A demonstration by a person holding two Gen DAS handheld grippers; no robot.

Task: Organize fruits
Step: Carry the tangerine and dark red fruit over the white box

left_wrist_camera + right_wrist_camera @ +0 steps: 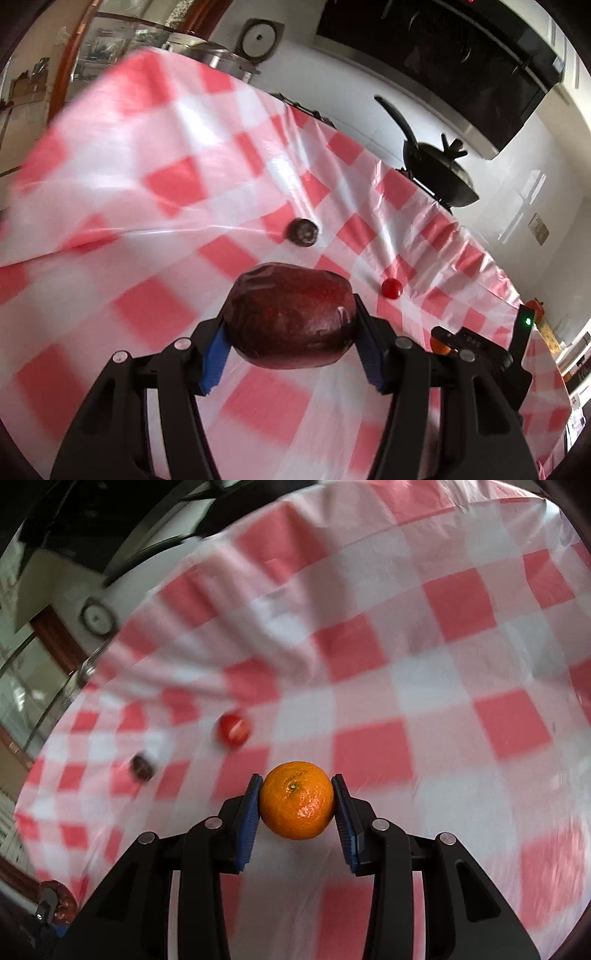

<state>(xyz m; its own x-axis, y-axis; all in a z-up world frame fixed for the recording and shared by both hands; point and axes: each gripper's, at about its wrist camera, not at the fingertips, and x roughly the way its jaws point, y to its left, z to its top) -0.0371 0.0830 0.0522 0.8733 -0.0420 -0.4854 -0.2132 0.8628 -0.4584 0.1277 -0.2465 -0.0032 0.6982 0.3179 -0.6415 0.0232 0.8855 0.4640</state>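
Note:
My left gripper (290, 325) is shut on a dark red apple (291, 317) and holds it above the red-and-white checked tablecloth (147, 177). My right gripper (297, 805) is shut on an orange mandarin (297, 799), also above the cloth. A small dark purple fruit (303, 232) and a small red fruit (391, 288) lie on the cloth ahead of the left gripper. Both also show in the right wrist view, the red fruit (234, 728) and the dark fruit (141, 766) to the upper left. The right gripper's body shows at the left wrist view's right side (480, 350).
A black wok (439, 173) on a stove and a steel pot with a glass lid (218, 55) stand beyond the table's far edge. A dark range hood (443, 48) hangs above. The tablecloth (443, 664) is wrinkled with raised folds.

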